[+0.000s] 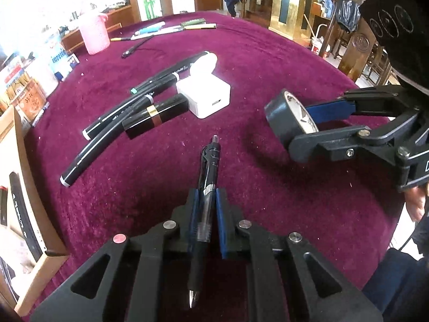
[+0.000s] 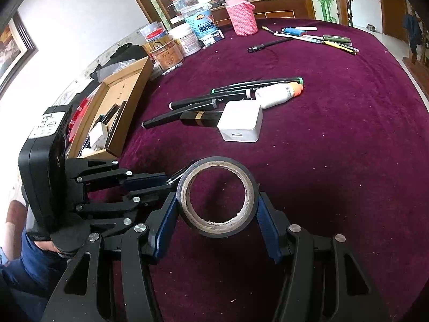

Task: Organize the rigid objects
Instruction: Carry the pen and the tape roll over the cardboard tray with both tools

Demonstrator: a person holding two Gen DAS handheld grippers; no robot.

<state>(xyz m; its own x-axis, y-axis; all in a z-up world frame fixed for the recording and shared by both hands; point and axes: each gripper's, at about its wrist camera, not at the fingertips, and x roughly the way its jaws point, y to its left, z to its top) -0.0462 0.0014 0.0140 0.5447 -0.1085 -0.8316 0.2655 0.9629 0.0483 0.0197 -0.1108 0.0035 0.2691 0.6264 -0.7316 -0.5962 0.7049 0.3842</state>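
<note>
Left gripper (image 1: 206, 204): closed tight on a black pen (image 1: 206, 185), gripped mid-barrel between the blue pads, clip end pointing ahead, writing tip back toward the camera.
Right gripper (image 2: 217, 209): pads pressed to both sides of a black tape roll (image 2: 217, 197), held on edge above the cloth (its shadow falls just beneath).
Just ahead of both: a white charger (image 2: 240, 126) touching a black-and-gold lipstick (image 2: 201, 118) on the maroon tablecloth (image 2: 335, 134).
Beyond the charger: black markers (image 2: 209, 99) fanned together beside a white tube (image 2: 276, 95).
Left of the left gripper: a cardboard box (image 2: 126, 99) holding assorted items.
Farthest: a pink knitted holder (image 2: 242, 18) and scattered pens (image 2: 316, 39) near the table's far edge.
</note>
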